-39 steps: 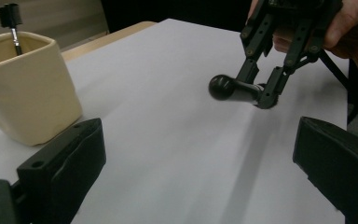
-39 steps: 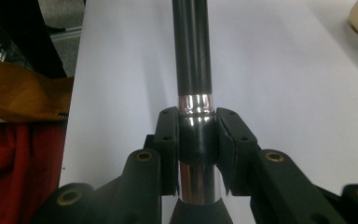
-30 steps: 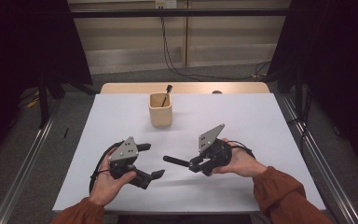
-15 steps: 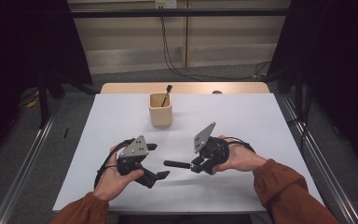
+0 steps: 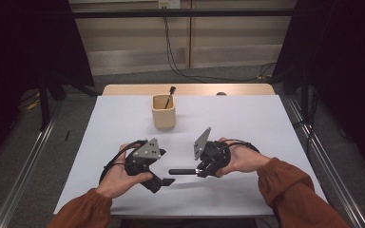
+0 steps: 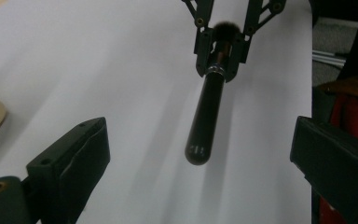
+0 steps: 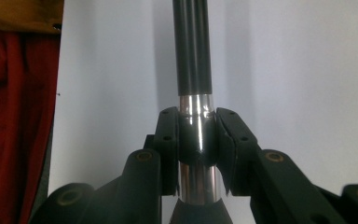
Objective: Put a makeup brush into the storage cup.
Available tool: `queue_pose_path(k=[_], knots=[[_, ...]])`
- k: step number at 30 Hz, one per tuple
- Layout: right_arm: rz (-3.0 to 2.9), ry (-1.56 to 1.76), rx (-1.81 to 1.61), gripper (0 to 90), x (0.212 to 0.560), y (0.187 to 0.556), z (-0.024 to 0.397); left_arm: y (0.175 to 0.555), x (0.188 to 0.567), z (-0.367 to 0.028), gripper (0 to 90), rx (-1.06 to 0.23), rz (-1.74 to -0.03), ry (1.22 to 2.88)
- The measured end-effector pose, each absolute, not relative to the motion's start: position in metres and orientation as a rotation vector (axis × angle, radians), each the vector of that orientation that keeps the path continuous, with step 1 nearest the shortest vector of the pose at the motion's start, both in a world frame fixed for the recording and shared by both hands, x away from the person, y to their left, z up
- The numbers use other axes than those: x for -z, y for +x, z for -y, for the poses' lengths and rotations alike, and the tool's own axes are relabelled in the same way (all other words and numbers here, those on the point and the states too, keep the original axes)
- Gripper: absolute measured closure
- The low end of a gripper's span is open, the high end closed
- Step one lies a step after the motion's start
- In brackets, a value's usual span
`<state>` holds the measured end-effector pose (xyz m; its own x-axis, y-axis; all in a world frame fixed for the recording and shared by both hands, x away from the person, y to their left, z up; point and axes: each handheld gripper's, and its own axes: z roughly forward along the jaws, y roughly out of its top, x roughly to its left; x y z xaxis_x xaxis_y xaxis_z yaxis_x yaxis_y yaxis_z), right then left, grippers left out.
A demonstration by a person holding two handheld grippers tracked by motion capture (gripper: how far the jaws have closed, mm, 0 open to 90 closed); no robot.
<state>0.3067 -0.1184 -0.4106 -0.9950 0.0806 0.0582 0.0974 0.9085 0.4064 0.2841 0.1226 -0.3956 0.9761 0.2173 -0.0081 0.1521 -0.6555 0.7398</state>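
we hold a makeup brush [image 5: 183, 171] with the right gripper [image 5: 200, 170]. its jaws are narrow and clamp on the shiny metal collar of the brush, one pad on each side, as the right gripper view shows well. the black handle [image 7: 192, 46] goes straight out from the jaws, over the white desk [image 5: 266, 123]. in the high view the brush lies almost level, a little above the desk, and its handle points to our left gripper [image 5: 164, 182].

our left gripper has its jaws wide apart, and nothing is between the pads. in the left gripper view the round end of the handle [image 6: 197, 153] comes toward the gap between the two jaws but it is not touching either of them. behind the handle, in the same view, we see the right gripper clamped on the collar, and the dark bristles [image 6: 227, 30] of the brush behind its jaws.

both hands are near the front edge of the desk, just beside each other. our left hand [image 5: 119, 175] and right hand [image 5: 240, 159] wear rust-coloured sleeves.

farther back on the desk, well apart from the grippers, a beige cup [image 5: 163, 112] stands upright. one dark brush [image 5: 170, 95] leans inside it, with the top above the rim.
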Motion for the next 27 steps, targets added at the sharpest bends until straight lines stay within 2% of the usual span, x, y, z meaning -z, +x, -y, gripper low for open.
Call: queue_pose_path(k=[8,14,27], knots=[[3.041,-0.137,0.572,72.1,0.408,0.309,0.112,0.294,0.4,-0.112,4.8,-0.045,-0.25,2.389],[3.032,-0.138,0.542,72.2,0.408,0.312,0.111,0.305,0.406,-0.107,5.7,0.054,-0.277,2.446],[3.045,-0.126,0.503,72.1,0.409,0.313,0.105,0.311,0.408,-0.099,6.4,0.036,-0.203,2.53]])
